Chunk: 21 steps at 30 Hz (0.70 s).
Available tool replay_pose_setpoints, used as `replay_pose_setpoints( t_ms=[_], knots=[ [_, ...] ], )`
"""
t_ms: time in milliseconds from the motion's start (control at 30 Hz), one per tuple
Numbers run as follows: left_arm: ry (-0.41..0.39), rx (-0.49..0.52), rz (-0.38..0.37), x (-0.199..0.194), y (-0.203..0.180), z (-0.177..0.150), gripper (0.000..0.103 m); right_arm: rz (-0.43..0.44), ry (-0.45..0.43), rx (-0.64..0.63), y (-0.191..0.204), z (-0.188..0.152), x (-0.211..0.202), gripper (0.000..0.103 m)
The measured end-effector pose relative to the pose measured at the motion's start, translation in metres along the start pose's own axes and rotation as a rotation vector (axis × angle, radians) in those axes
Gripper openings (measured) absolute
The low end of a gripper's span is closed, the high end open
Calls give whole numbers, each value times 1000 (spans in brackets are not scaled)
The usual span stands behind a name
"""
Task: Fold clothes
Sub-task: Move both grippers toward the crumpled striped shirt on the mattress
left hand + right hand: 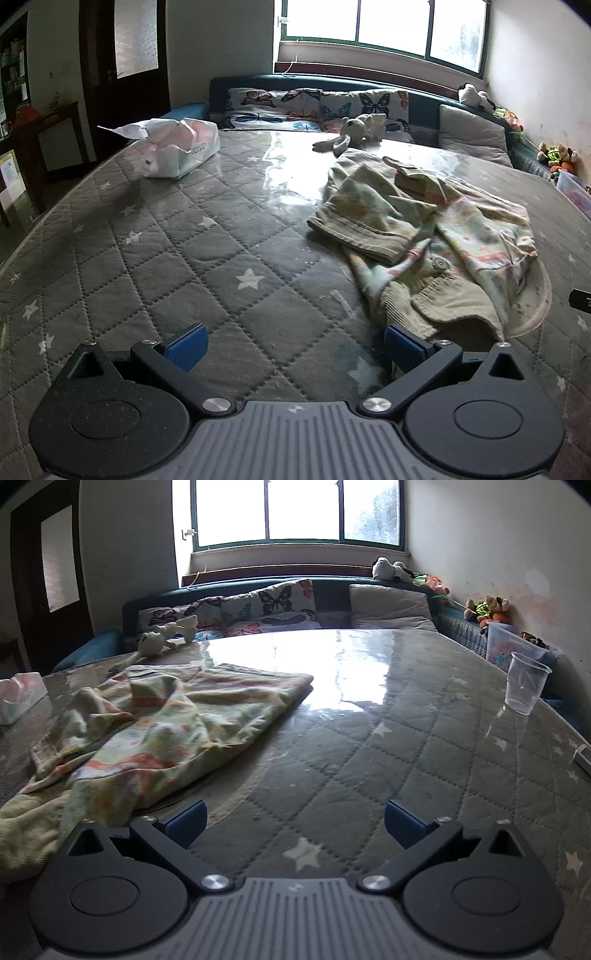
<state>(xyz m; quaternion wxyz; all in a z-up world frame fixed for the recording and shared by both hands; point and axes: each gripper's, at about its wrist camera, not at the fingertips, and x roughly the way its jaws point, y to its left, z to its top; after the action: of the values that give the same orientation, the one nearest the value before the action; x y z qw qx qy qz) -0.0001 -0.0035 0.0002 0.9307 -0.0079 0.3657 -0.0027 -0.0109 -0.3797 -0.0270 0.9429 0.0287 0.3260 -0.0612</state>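
Note:
A crumpled pale green child's garment (432, 240) with an orange print lies on the quilted grey surface (184, 258), right of centre in the left wrist view. My left gripper (295, 349) is open just short of its near hem, and its right blue pad (402, 347) is close to the ribbed cuff. The right wrist view has the same garment (155, 734) spread at the left. My right gripper (295, 825) is open above bare quilt, to the right of the cloth, with nothing between its fingers.
A tissue pack (181, 147) sits at the far left and a plush toy (354, 131) lies beyond the garment. A clear plastic cup (526, 686) stands at the right edge. Butterfly pillows (314, 109) and soft toys (487, 607) line the back.

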Motion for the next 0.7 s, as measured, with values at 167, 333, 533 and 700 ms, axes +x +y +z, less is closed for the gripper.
replay_pose_setpoints(
  t_ms=[167, 333, 533, 700],
  knots=[
    [4, 0, 2, -1, -13, 0, 103, 6, -26, -20, 11, -4, -6, 103],
    [25, 0, 7, 5, -28, 1, 103, 41, -11, -11, 15, -10, -18, 103],
    [56, -11, -2, 6, -36, -3, 103, 63, -12, -16, 20, -10, -25, 103],
    [66, 6, 2, 7, -40, -5, 103, 78, -17, -29, 27, -10, -31, 103]
  ],
)
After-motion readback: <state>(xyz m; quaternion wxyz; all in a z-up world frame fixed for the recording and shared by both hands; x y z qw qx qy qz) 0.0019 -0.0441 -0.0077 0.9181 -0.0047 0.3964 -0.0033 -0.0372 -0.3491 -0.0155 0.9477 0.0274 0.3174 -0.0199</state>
